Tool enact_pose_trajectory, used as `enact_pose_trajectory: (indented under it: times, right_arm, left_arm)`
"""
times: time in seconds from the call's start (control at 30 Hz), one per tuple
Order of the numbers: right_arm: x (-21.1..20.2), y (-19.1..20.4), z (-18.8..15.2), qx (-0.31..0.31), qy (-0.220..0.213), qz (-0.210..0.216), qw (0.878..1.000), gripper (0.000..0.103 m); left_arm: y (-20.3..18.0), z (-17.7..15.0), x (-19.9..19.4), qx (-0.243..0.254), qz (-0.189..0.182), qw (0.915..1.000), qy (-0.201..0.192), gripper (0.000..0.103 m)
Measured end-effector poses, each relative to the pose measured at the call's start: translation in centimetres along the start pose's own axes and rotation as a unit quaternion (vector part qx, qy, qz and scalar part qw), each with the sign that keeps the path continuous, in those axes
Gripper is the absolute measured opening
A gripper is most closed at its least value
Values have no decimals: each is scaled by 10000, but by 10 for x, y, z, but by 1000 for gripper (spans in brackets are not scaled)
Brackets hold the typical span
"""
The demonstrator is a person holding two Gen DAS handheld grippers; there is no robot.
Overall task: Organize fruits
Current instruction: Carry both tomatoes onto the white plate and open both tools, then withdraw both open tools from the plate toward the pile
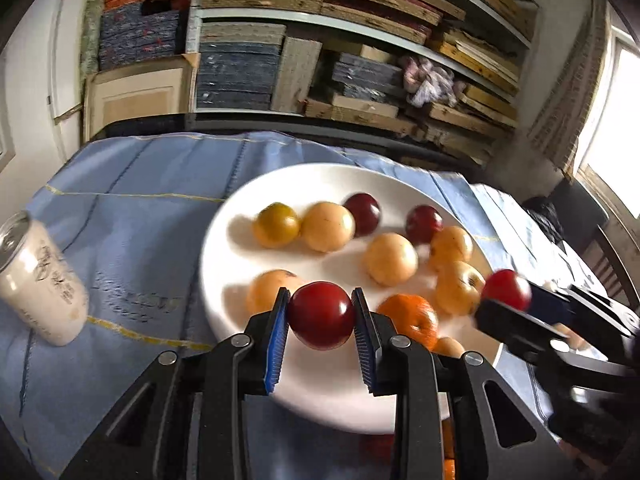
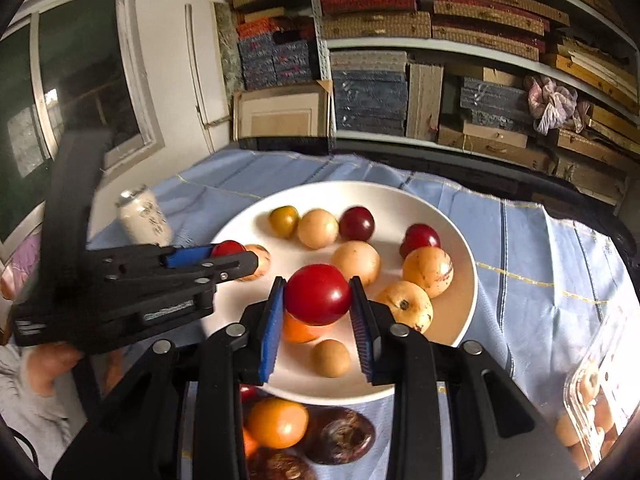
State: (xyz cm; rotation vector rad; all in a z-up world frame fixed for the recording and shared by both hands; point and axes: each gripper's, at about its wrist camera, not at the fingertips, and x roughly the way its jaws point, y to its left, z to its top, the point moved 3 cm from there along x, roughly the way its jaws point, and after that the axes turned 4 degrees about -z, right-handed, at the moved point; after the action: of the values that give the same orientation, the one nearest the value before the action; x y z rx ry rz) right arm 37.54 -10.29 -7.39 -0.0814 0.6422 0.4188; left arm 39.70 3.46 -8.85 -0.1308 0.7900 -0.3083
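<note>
Two red plums (image 1: pixel 322 315) (image 2: pixel 317 294), each clamped between one hand-held gripper's pads, above plate (image 1: pixel 240 216).

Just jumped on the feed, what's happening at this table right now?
A person is sorting fruit with two handheld grippers. The left gripper is shut on a dark red fruit, and the right gripper is shut on a brighter red fruit; both are held above the white plate. The plate already holds yellow, dark red and orange fruit. A white can stands on the blue cloth to the plate's left, and more fruit lies off the plate's near edge.
</note>
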Motion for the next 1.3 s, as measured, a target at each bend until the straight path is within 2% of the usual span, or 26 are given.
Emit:
enact_pose_trajectory:
  times: [0.1,0.17,0.27,0.33,0.4,0.5,0.57,0.67,0.7,0.77,0.8,0.9,1.0,1.2,1.3]
  right_arm:
    - [9,-6,-5,3,30,71,10000,33]
    - [9,-10,-5,67,-16,73,9999,56]
    - [-2,-15,-4,143,-154,137,9997,57]
    - [-12,-16,-1,146,-246,149,9995,57]
    - [-22,-16,1,164,-324,176,9992,57]
    - [-42,-15,7,255,-492,301,9980,59]
    - [-62,-11,13,282,-700,403,9963,68]
    - [-105,4,21,153,-1159,579,9915,75]
    - [-116,7,22,110,-1246,605,9903,76]
    - [-140,18,17,-31,-1437,685,9872,89]
    - [-149,23,12,-126,-1490,713,9862,91]
    - [-161,34,-7,-404,-1376,555,9881,94]
    - [-159,35,-34,-394,-1137,455,9917,96]
    - [-129,8,-94,348,-633,402,9966,98]
    - [-110,-5,-105,614,-291,327,9972,98]
  left_arm:
    - [-4,-5,7,126,112,9998,114,31]
    - [-2,-8,9,84,108,9998,170,31]
    - [1,-11,5,37,170,9998,127,33]
    - [1,-9,-1,16,158,9999,47,41]
    - [1,-6,-8,-22,145,9999,-61,56]
    - [0,-2,-20,-64,149,9996,-229,67]
    - [-1,1,-28,-146,112,9994,-310,71]
    - [-3,6,-45,-303,33,9983,-496,74]
    - [-5,6,-53,-307,35,9978,-590,77]
    - [-8,3,-65,-287,119,9968,-743,85]
    - [-11,-2,-72,-255,214,9961,-812,89]
    - [-14,-16,-80,-94,441,9962,-751,90]
    - [-14,-37,-88,45,704,9955,-625,90]
    - [-6,-76,-100,-91,920,9939,-609,90]
    - [-6,-93,-102,-36,1199,9897,-787,91]
